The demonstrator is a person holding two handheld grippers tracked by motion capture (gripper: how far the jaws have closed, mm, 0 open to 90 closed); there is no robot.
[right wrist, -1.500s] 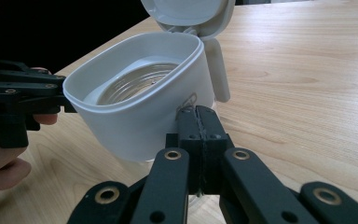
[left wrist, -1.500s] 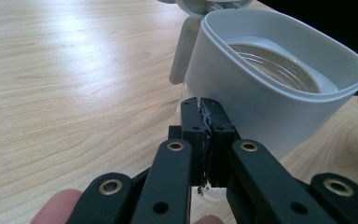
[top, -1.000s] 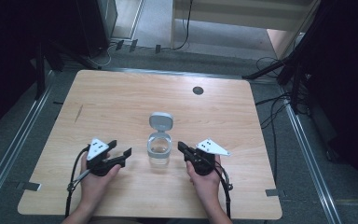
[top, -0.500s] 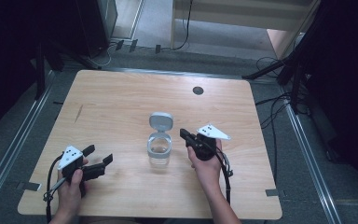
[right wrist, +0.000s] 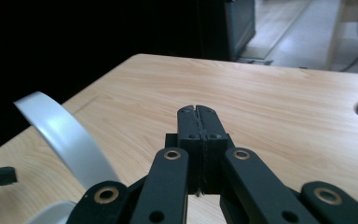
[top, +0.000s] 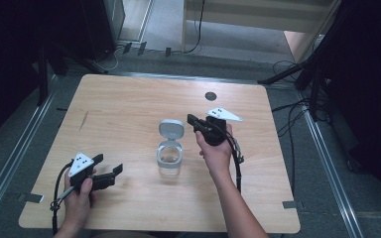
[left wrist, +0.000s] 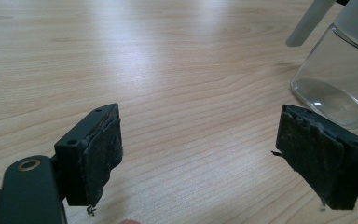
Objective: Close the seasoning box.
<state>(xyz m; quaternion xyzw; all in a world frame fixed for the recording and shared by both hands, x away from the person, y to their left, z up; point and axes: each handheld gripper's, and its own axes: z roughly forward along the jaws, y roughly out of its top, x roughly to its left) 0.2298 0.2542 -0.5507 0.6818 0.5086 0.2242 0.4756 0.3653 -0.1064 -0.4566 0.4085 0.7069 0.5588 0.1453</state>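
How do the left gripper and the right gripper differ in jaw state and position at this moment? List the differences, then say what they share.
1. The left gripper has its jaws spread wide; the right gripper has its jaws pressed together with nothing between them.
2. The left gripper sits near the table's front edge, away from the clear jar; the right gripper is close beside the jar's flipped-open lid.
Shared: both are hand-held and black-jawed, each with a grey plate.
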